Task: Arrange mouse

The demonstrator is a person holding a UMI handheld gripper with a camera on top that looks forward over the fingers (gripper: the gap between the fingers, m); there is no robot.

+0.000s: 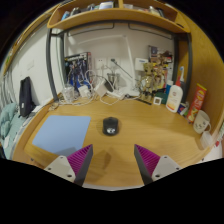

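Note:
A dark computer mouse (pixel 110 125) lies on the wooden desk (pixel 120 150), just right of a light blue mouse mat (pixel 62 134). My gripper (pixel 112 160) is open and empty, with bare desk between its pink-padded fingers (pixel 79 160). The mouse sits beyond the fingertips, roughly centred between them, a short way ahead.
At the back of the desk are tangled cables and chargers (pixel 85 90), a small gold appliance (pixel 150 82), a white bottle (pixel 174 97) and an orange container (pixel 198 97). A shelf (pixel 115 15) hangs above. A white cup (pixel 203 121) stands at the right.

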